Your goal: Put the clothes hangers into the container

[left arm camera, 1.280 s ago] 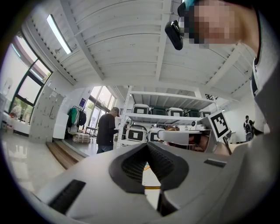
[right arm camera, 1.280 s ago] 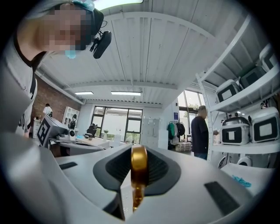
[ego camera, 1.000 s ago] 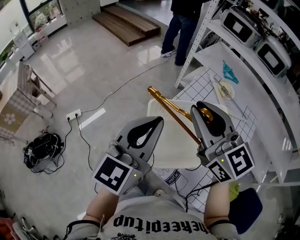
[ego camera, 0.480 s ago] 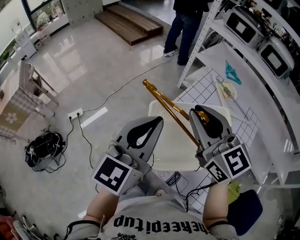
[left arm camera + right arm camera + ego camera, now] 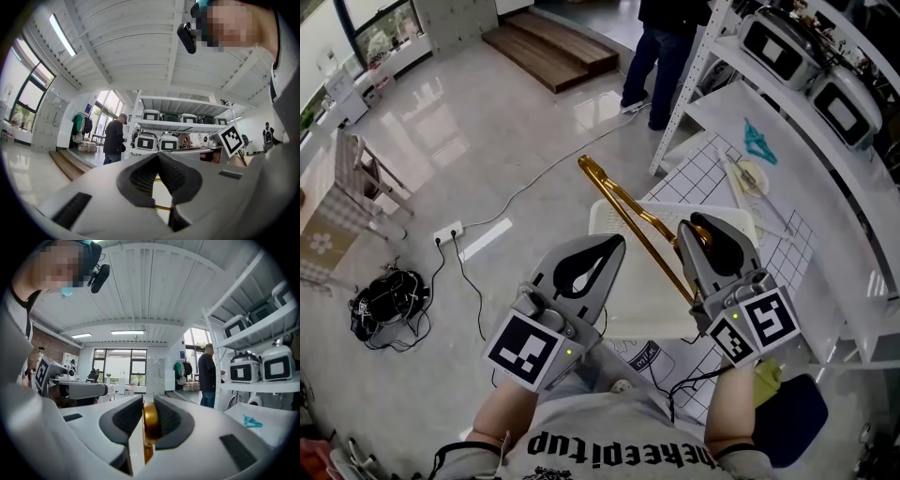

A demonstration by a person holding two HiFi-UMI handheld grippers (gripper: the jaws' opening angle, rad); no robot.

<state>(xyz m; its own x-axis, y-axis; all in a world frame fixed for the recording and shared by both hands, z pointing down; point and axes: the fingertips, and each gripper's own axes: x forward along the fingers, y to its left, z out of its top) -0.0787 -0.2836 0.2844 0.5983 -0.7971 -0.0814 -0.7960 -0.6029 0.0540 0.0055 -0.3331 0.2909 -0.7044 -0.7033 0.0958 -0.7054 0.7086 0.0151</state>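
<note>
The right gripper point(image 5: 710, 225), its jaws just opening wider, pinched the gold clothes hanger point(image 5: 628, 211) over the white container point(image 5: 603, 217); the left gripper point(image 5: 614, 242) stayed closed, empty.

- The head camera looks steeply down on the left gripper point(image 5: 605, 249) and the right gripper point(image 5: 711, 231), near below it.
- Each gripper camera sits behind its jaws, facing level; both see the shelf rack point(image 5: 180, 124).

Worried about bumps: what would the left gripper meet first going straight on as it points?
Probably the white metal shelf rack; the left gripper seems to pass above the gold metal clothes hanger, though depth is unclear.
</note>
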